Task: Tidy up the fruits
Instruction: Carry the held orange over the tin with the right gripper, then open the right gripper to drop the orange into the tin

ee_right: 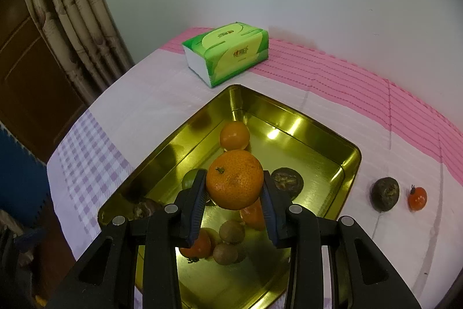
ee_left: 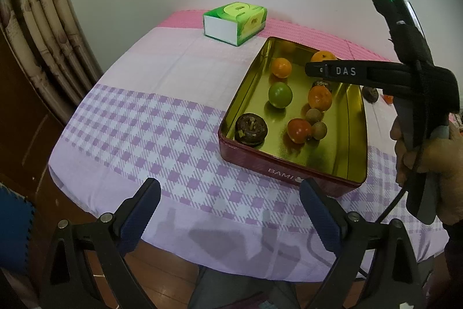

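So I'm carrying a tangerine with the right gripper, jaws pinching its sides, hovering mid-frame over the gold tin. Looks like the drop-off step: next I'm needing to lower into a free patch of the tin, then let go. It's bumpy orange peel with the stem facing up-left. Left gripper is idling at the bottom of its view, jaws spread, nothing between them.

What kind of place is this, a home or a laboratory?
Most likely a room in a home. A table with a checked lilac tablecloth stands against a plain wall, a curtain hangs at the side, and a green tissue pack lies beside a gold tin of fruit.
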The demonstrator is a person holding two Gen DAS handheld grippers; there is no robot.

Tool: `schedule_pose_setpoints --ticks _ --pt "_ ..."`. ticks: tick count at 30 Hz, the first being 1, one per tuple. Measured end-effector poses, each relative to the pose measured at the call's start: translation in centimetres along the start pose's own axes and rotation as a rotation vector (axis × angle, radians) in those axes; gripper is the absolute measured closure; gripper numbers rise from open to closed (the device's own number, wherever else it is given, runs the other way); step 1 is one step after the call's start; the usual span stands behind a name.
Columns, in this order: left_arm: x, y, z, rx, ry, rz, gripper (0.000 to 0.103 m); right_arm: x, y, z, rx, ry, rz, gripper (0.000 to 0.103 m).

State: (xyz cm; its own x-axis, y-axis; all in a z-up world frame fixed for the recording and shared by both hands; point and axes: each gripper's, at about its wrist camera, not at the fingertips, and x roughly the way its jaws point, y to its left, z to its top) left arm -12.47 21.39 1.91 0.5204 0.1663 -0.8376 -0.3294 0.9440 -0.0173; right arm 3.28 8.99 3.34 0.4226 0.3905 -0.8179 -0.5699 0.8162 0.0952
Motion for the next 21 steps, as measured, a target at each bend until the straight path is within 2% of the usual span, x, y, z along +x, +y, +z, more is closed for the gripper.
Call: schedule_pose_setpoints --ticks 13,21 --pt "0.3 0.25 -0.02 -0.007 0.015 -0.002 0.008 0.71 0.23 0.28 0.012 0.002 -0.004 0.066" --pt "0.39 0.26 0.04 -0.005 0.016 0.001 0.008 0.05 0.11 0.84 0.024 -0.043 -0.002 0.066"
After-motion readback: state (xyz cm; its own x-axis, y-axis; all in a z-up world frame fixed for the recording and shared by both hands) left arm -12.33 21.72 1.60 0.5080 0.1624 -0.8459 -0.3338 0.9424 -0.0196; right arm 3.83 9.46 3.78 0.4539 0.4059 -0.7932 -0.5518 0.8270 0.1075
